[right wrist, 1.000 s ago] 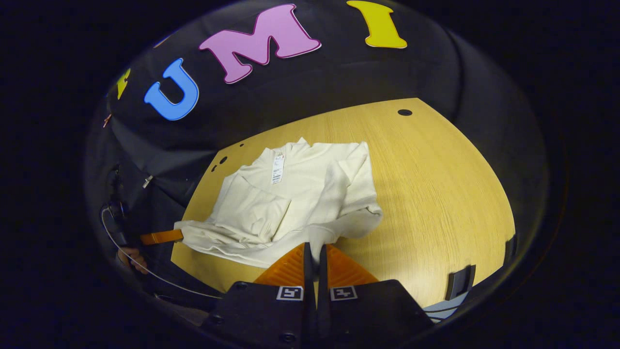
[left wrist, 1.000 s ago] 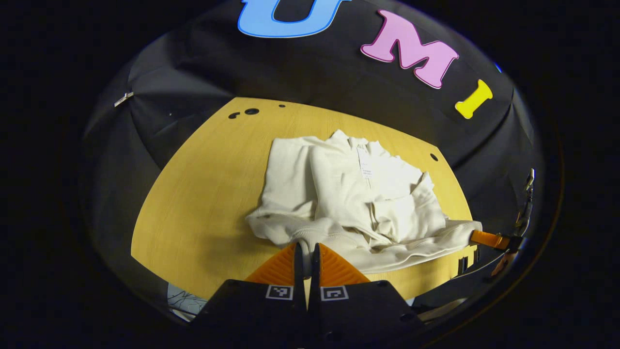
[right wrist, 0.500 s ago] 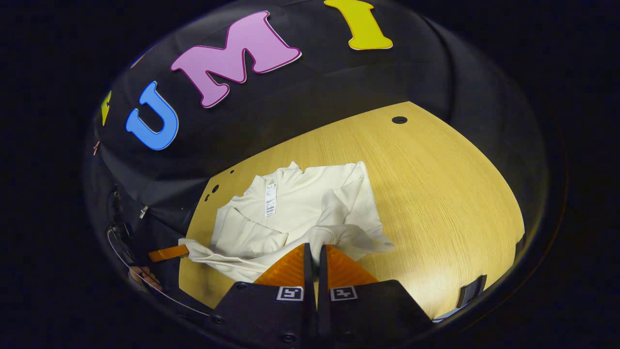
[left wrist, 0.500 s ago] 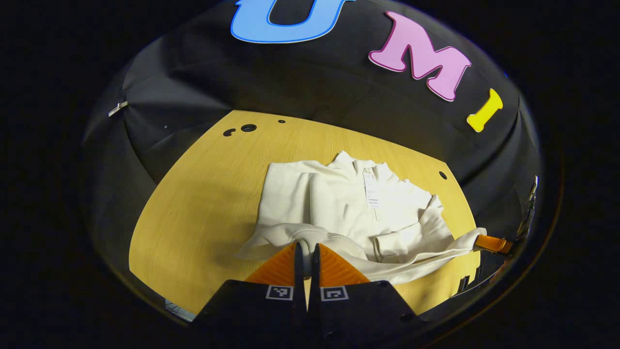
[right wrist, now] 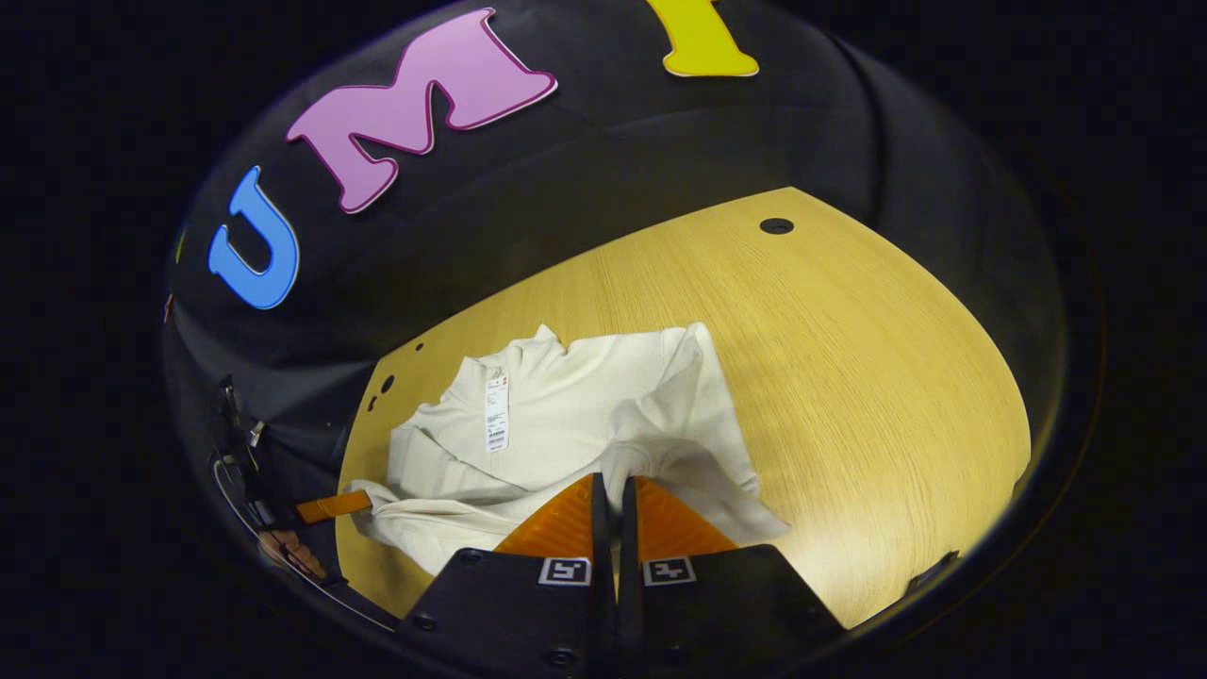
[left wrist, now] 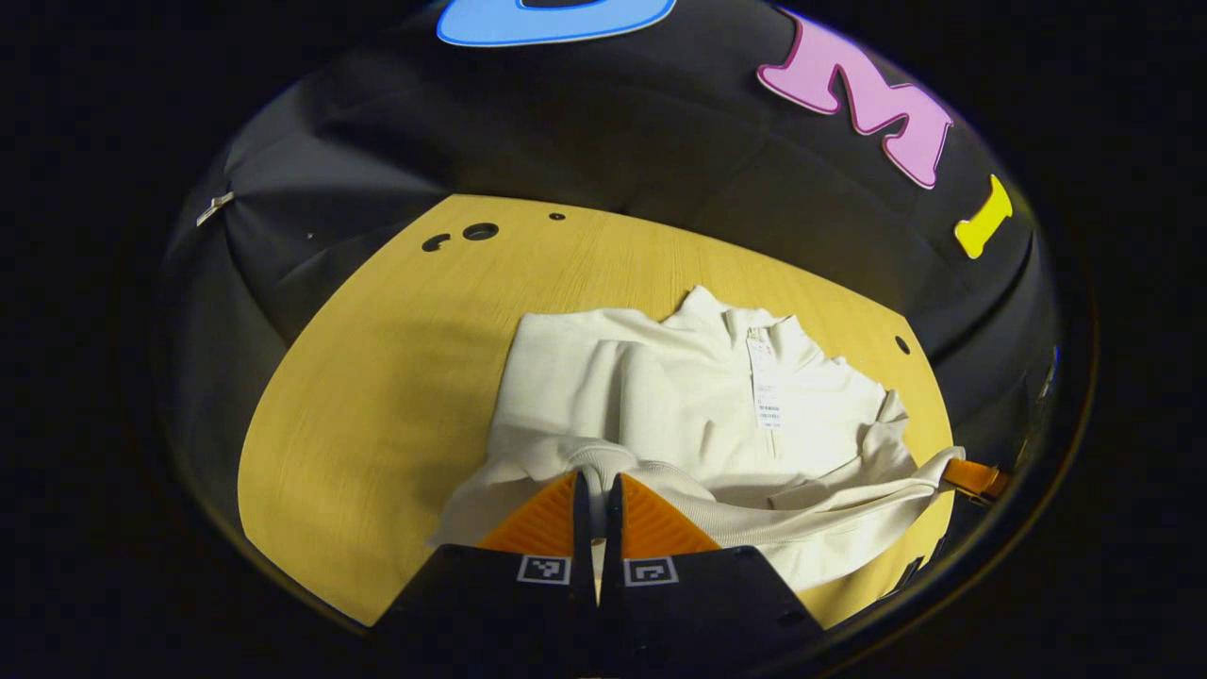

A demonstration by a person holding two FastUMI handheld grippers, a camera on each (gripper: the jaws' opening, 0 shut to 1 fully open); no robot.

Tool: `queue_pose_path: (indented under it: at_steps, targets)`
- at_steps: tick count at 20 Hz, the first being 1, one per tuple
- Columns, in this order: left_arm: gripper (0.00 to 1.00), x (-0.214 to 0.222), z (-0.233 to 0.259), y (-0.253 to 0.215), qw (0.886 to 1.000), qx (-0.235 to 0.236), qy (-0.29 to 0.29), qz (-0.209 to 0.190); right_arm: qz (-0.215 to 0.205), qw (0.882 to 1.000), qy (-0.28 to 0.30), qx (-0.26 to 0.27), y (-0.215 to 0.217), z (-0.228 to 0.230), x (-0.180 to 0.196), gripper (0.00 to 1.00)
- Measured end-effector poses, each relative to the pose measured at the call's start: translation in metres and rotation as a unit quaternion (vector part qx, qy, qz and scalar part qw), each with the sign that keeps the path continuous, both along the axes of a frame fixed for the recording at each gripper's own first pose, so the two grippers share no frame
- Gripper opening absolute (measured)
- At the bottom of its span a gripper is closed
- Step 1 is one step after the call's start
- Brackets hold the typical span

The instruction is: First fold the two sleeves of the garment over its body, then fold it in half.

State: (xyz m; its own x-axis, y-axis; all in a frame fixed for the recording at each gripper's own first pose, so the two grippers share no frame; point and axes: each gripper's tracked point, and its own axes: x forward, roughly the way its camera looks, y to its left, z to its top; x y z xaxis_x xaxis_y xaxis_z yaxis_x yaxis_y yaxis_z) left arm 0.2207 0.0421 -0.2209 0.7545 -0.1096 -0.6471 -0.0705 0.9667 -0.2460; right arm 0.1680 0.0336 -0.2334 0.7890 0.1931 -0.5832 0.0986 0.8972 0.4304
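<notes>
A cream high-collared garment (left wrist: 679, 396) lies on the yellow wooden table (left wrist: 377, 377), both sleeves folded across its body and a white tag (left wrist: 766, 396) hanging at the collar. My left gripper (left wrist: 592, 483) is shut on one corner of the bottom hem (left wrist: 754, 523), lifted off the table. My right gripper (right wrist: 613, 483) is shut on the hem's other corner. The hem stretches taut between them over the garment (right wrist: 585, 405). The far gripper's fingers (left wrist: 976, 478) show at the right edge of the left gripper view; in the right gripper view the other gripper's fingers (right wrist: 330, 506) sit at the left.
Round holes (left wrist: 479, 231) mark the table's far left corner and another hole (right wrist: 776, 225) its far right. Black cloth walls surround the table. A hand (right wrist: 283, 552) shows at the lower left of the right gripper view.
Both grippers have carried the lifted hem forward, toward the collar. The hem now covers more of the garment's lower body, and the collar sits nearer in both views.
</notes>
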Motion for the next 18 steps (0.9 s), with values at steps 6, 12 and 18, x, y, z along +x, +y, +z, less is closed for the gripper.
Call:
queue_pose_path:
  at_steps: [6,12,18]
  targets:
    - [0.06,0.023,-0.033,-0.004,0.999,0.008,0.045,-0.014,-0.003,1.000,0.028,-0.008,0.000,-0.027,0.028,0.05]
    - [0.07,0.033,-0.046,-0.006,0.998,0.014,0.059,-0.017,0.003,0.998,0.059,-0.015,0.005,-0.053,0.041,0.07]
    - [0.13,0.032,-0.051,-0.006,0.997,0.000,0.070,-0.034,0.007,0.997,0.075,-0.022,0.008,-0.068,0.045,0.17]
